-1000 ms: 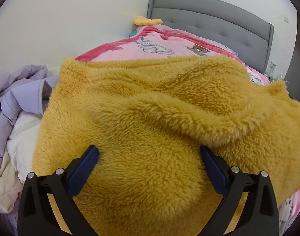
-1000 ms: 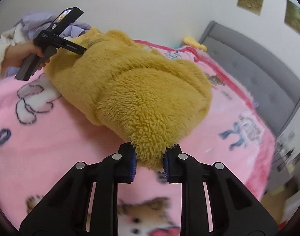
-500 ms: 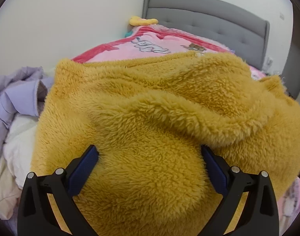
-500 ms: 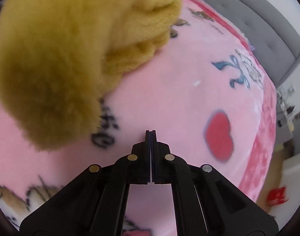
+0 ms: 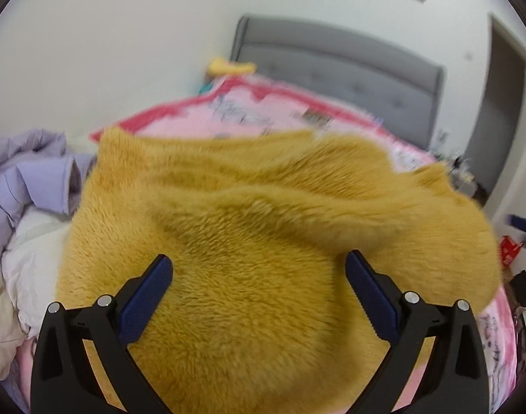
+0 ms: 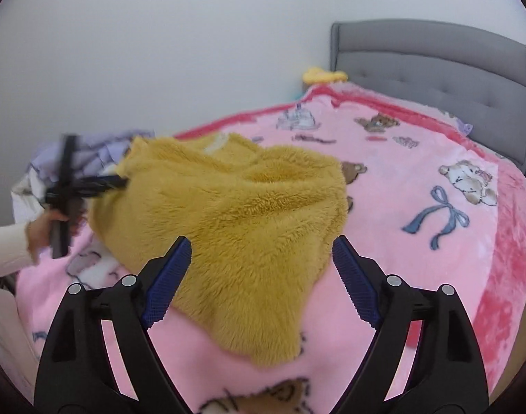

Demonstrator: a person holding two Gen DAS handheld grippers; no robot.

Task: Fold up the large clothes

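A large mustard-yellow fleece garment (image 6: 245, 214) lies bunched on the pink cartoon blanket (image 6: 400, 179). My right gripper (image 6: 261, 269) hangs just above its near hem. The jaws are opening and stand wide, with fleece beyond the gap and nothing pinched. In the left wrist view the fleece (image 5: 263, 241) fills the frame. My left gripper (image 5: 259, 269) has its jaws wide apart, fleece under and between them. In the right wrist view the left gripper (image 6: 123, 182), held by a hand (image 6: 42, 231), meets the garment's far left edge.
A pile of lilac and white clothes (image 5: 28, 189) sits left of the fleece. The grey headboard (image 6: 435, 69) and a yellow item (image 6: 323, 75) mark the bed's far end. Bare blanket stretches to the right. A red bag (image 5: 509, 252) lies off the bed's right side.
My right gripper let go of the fleece's end, shut empty, then opened wide and drew back; that end now lies on the blanket. The left gripper tilted up slightly, jaws unchanged.
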